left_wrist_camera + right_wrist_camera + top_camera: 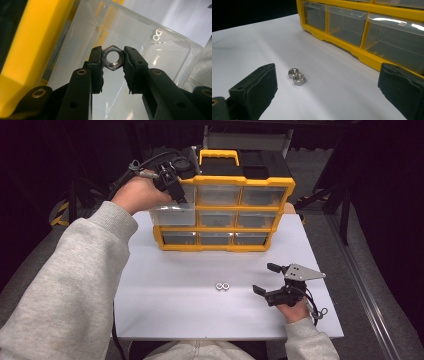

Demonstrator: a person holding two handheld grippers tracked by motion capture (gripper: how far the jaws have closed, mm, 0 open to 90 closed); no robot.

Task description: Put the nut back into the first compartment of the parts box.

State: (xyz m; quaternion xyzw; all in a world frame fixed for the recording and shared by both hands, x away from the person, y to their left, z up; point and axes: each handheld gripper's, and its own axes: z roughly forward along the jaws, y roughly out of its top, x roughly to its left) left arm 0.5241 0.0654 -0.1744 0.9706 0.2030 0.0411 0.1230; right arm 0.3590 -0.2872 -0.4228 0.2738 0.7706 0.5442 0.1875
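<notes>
A yellow organiser (227,210) with clear drawers stands at the back of the white table (190,310). Its left middle drawer (172,214) is pulled out. My left gripper (176,190) hangs over that open drawer (140,32), shut on a steel hex nut (114,57) held between its pads. Two more hex nuts (222,286) lie side by side on the table in front of the organiser (362,30). My right gripper (264,279) rests near the table's front right, open, with those two nuts (296,77) a short way ahead of its jaws.
The organiser carries a yellow handle (218,156) on top. A person's grey sleeve (75,275) crosses the left side. The table's right edge (327,285) lies close beside the right hand. Dark floor surrounds the table.
</notes>
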